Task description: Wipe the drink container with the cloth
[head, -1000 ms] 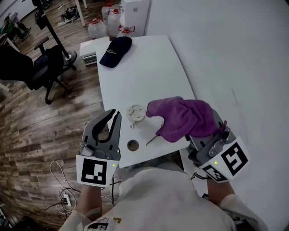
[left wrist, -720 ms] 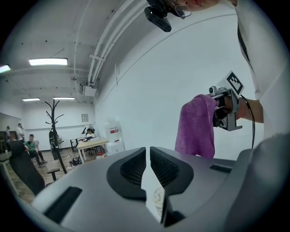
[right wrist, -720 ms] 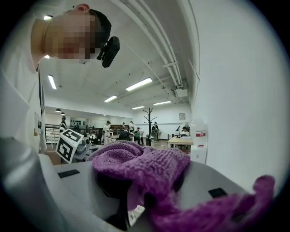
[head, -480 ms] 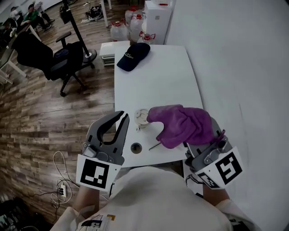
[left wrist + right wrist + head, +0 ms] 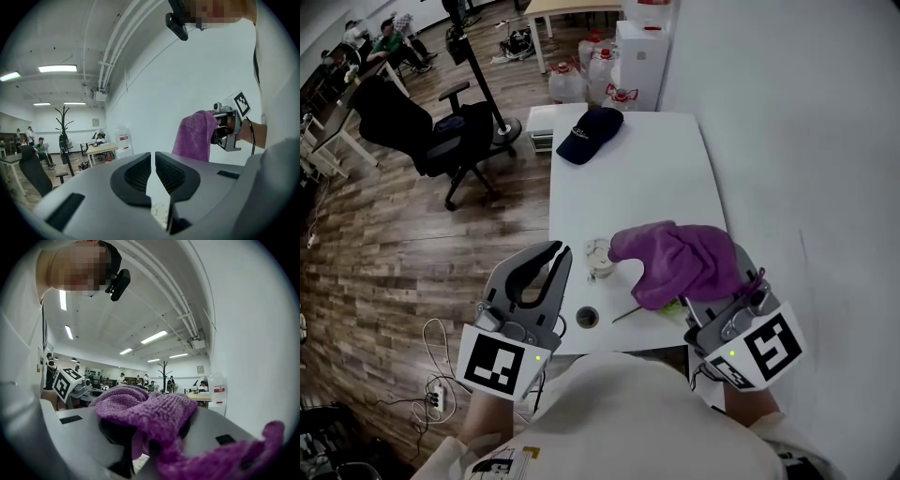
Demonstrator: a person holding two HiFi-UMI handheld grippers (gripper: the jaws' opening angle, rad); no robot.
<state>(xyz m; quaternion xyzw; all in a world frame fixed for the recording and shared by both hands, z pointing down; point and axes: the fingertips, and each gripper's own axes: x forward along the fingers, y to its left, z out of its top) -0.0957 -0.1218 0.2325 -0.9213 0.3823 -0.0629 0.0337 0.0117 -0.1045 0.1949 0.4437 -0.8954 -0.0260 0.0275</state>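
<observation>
We raised the left gripper [image 5: 556, 249], so its tip now shows just beside the drink container [image 5: 598, 257] in the head view. The cloth [image 5: 680, 261] rose slightly too, and our view pulled back from the table [image 5: 628, 183].

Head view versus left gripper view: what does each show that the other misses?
Head view only: the dark cap on the white table, and a power strip on the floor. Left gripper view only: ceiling lights and the head camera. Both: the left tool, shut and empty, and the purple cloth gripped by the right tool.
</observation>
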